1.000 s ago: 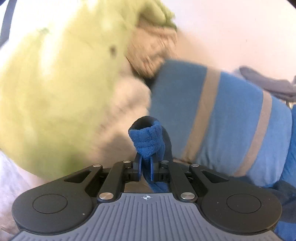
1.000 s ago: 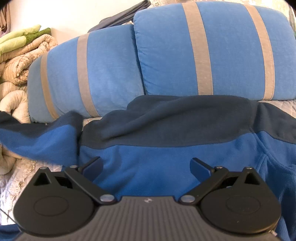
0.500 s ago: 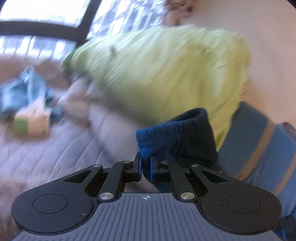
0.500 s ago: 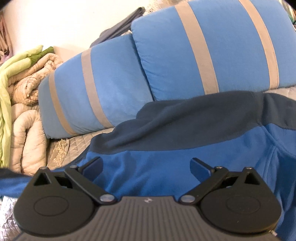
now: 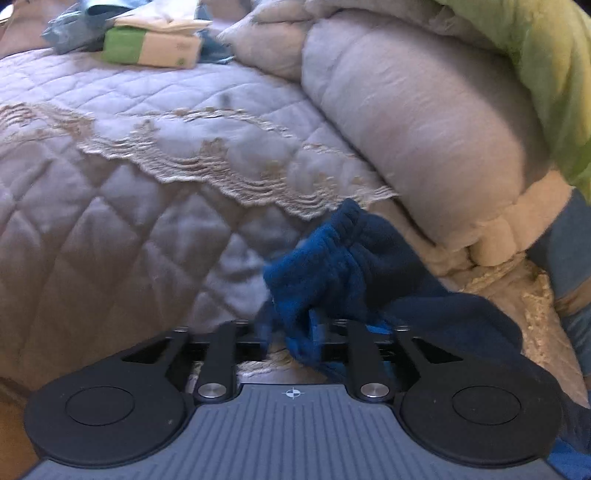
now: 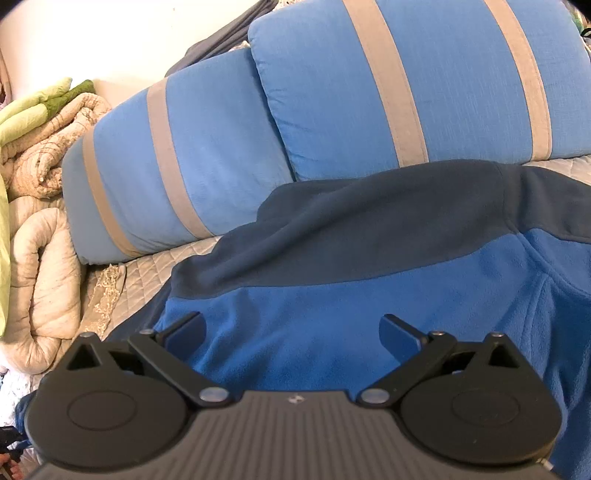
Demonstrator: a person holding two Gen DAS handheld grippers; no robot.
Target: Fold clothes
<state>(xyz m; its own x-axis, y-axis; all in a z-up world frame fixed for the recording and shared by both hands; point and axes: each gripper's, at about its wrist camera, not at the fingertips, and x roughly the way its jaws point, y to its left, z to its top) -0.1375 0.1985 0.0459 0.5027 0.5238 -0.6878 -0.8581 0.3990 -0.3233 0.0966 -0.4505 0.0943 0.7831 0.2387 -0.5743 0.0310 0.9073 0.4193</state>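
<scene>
Since the earlier frames the left gripper [image 5: 293, 334] has been swung away from the striped pillows and green cover and lowered toward the quilt [image 5: 122, 206], and its jaws, formerly clamped on the cuff [image 5: 314, 266], are now opening. The cuff is still seen between them, bunched and slightly blurred, with the pads no longer pressed on it. From the cuff, the dark sleeve [image 5: 454, 314] is trailed to the right over the gripper's right side. Beyond the cuff, a beige lace band [image 5: 207, 162] is seen running across the quilt. To the right, a rolled beige duvet [image 5: 424, 122] is laid on the quilt, and a green cover [image 5: 543, 62] is draped above it. At the far edge a green-and-white box [image 5: 151, 48] is rested beside a crumpled blue cloth [image 5: 74, 26].

In the right wrist view, the right gripper [image 6: 291, 332] is held with its jaws spread wide, nothing between them, just above the jacket [image 6: 314, 321]. The jacket is spread on the bed, bright blue in the near part and dark navy [image 6: 369, 225] in the far part. Behind it two blue pillows with tan stripes are leaned: one [image 6: 177, 166] to the left and one [image 6: 424, 77] to the right, touching each other. The jacket's far edge is laid against the right pillow. Further left, the duvet [image 6: 44, 266] and folded blankets [image 6: 40, 129] are stacked against the wall [image 6: 110, 40].
</scene>
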